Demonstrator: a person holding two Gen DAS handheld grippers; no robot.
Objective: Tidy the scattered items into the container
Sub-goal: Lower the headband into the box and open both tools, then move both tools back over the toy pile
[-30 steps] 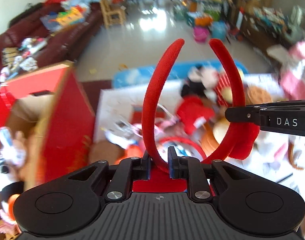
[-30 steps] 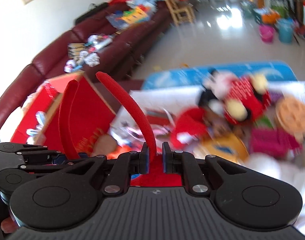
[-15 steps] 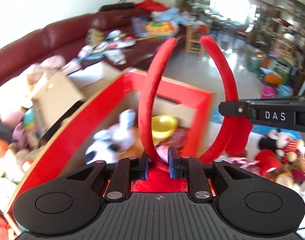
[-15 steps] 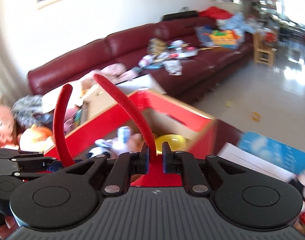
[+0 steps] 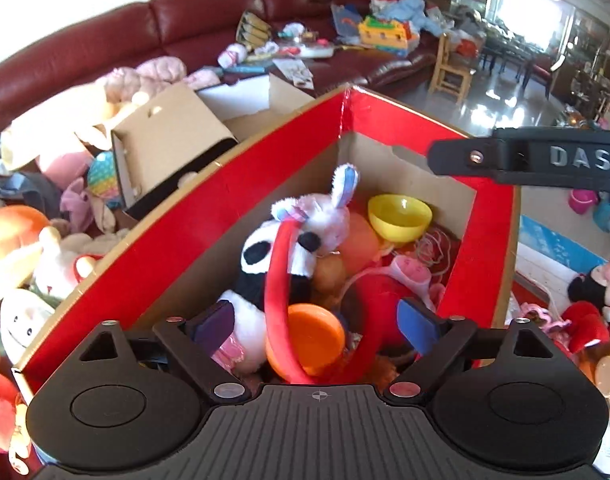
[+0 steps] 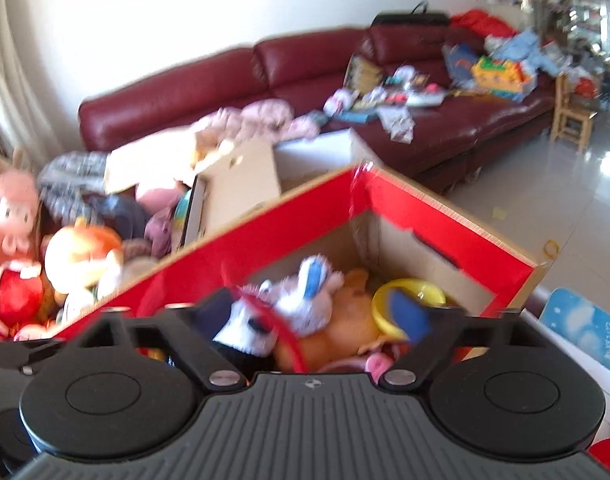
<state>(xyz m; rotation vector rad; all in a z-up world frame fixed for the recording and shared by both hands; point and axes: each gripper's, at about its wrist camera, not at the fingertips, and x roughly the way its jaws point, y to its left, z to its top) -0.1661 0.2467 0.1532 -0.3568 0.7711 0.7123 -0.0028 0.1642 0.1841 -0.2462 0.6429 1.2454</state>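
Note:
A red cardboard box [image 5: 233, 200] stands open below both grippers; it also shows in the right wrist view [image 6: 265, 220]. Inside lie a panda plush [image 5: 261, 264], a white bunny [image 5: 325, 220], a yellow bowl [image 5: 399, 216] and an orange disc [image 5: 317, 332]. A red headband [image 5: 277, 280] lies loose in the box on top of the toys; a blurred part shows in the right wrist view [image 6: 281, 328]. My left gripper [image 5: 317, 324] is open and empty above it. My right gripper [image 6: 313, 320] is open and empty; its side crosses the left wrist view [image 5: 545, 160].
A dark red sofa [image 6: 305, 80] strewn with toys runs along the wall. A smaller plain cardboard box [image 5: 173, 148] and several plush toys [image 5: 45, 256] lie left of the red box. More toys [image 5: 585, 320] lie on a white mat at the right.
Both grippers were shut on the red headband and swung left over the box. Both have opened and the headband has dropped into the box.

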